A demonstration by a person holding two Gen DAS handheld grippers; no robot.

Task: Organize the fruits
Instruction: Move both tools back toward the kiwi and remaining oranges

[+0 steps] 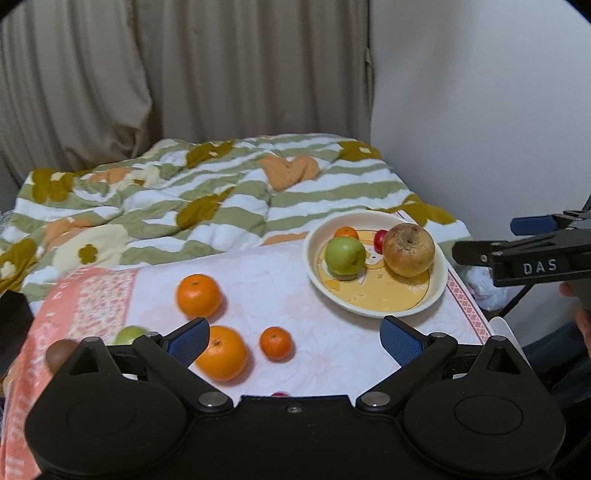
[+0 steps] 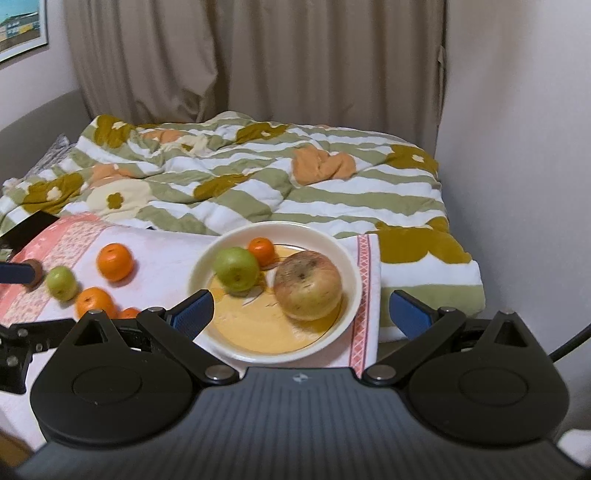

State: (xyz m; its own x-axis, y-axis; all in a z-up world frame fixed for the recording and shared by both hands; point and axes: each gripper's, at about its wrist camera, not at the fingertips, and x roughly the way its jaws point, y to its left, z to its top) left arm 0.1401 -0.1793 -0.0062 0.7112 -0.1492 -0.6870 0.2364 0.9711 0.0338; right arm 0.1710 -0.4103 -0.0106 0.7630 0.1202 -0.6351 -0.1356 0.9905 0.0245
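Sitting on the pink cloth: a cream plate with fruit in it, and loose fruit beside it.
Plate, left view: upper right of the frame, holding a green apple, a big brown-yellow apple, a small orange and a little red fruit.
Plate, right view: middle of the frame; the green apple, the big apple and the small orange show, but the red fruit is hidden behind the big apple.
Loose fruit, left view: three oranges in the lower middle, one big orange farther back, one just beside the left finger pad, and a small one near it.
Second green apple: only a sliver in the left view; all of it at the left of the right view.
Brown round thing: lower left, too blurry to name.
Left gripper: fingers spread wide, holding nothing, over the loose oranges.
Right gripper: fingers spread wide, holding nothing, in front of the plate; the left view also shows it from the side at the right edge.
Blanket: striped with flowers, behind the cloth.
Picture on the wall: upper left, right view only.
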